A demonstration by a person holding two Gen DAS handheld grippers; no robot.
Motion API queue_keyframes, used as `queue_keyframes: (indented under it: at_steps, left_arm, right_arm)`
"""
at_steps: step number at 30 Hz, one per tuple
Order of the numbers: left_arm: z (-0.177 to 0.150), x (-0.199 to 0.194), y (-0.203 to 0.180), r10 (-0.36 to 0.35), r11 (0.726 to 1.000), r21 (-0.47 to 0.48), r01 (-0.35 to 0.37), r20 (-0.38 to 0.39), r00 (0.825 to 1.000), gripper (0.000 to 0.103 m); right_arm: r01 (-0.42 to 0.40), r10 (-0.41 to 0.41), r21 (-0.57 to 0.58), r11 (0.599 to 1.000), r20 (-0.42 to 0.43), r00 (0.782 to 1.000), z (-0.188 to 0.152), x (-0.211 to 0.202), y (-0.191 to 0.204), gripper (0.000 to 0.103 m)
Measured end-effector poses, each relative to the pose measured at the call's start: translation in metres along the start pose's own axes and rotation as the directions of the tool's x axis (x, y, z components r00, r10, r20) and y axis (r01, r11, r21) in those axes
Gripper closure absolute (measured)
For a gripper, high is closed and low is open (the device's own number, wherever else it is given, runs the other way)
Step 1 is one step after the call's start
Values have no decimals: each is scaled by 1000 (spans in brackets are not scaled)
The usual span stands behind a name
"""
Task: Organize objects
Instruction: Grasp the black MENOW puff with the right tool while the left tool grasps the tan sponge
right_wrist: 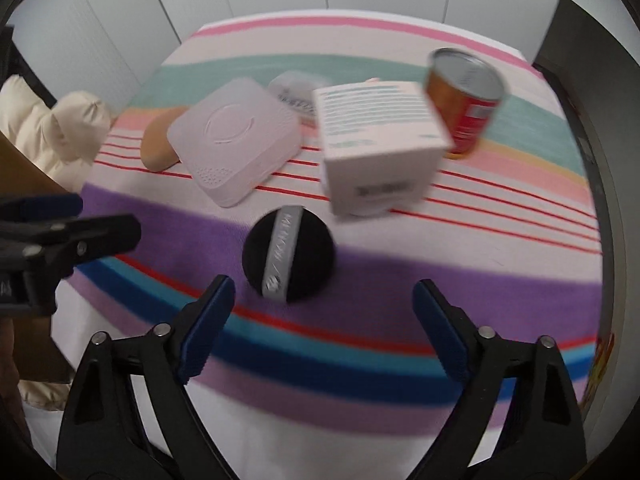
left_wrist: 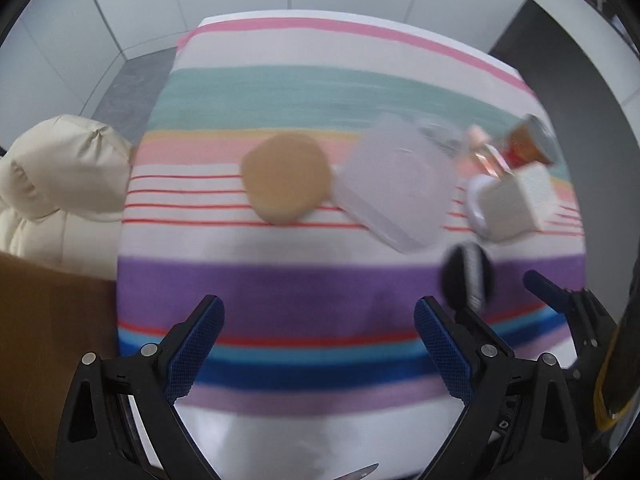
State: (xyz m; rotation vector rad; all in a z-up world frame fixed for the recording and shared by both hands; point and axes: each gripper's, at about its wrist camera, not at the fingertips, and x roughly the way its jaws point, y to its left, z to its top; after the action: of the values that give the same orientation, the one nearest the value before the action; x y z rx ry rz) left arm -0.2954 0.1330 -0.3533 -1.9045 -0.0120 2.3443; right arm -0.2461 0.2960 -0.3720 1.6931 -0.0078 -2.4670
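- The black puff [right_wrist: 289,255] lies on the purple stripe of the surface [right_wrist: 480,280], just ahead of our right claw [right_wrist: 324,312].
- We could nudge it toward the box [right_wrist: 380,148] or snag the cloth if we close in askew.
- Both claws, the left claw [left_wrist: 318,332] too, gape wide, holding nothing.

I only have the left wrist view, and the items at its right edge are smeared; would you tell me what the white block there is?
Observer: It is a white carton with green printed lines on top, resting on a white round thing.
Operator: Thanks. And the dark disc near me?
Observer: A black round puff with a grey lettered strap, lying just ahead of the right claw, whose jaws are open and empty.
Operator: Is the can upright?
Observer: The can stands behind the carton, tilted in the fisheye; red and orange label.
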Motion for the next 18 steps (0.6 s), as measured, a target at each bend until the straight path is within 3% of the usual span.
queue_keyframes:
  at_steps: [5, 7, 13, 15, 18]
  left_arm:
    - [20, 24, 26, -56, 996, -72, 57, 18, 998, 6]
    - [27, 40, 29, -30, 997, -74, 31, 12, 999, 4]
    - [48, 54, 7, 101, 995, -27, -99, 82, 992, 2]
    - [52, 55, 1, 96, 995, -26, -94, 107, 990, 4]
    - [55, 53, -4, 98, 995, -28, -95, 134, 986, 17]
  right_arm:
    - [66, -64, -53, 996, 34, 997, 2, 13, 10, 26]
    - [66, -62, -64, 996, 61, 996, -2, 9, 12, 50]
    - [48, -44, -48, 998, 80, 996, -5, 3, 7, 53]
    - [29, -28, -19, 999, 77, 997, -6, 1, 2, 53]
    - [23, -23, 1, 1000, 78, 997, -9, -2, -3, 53]
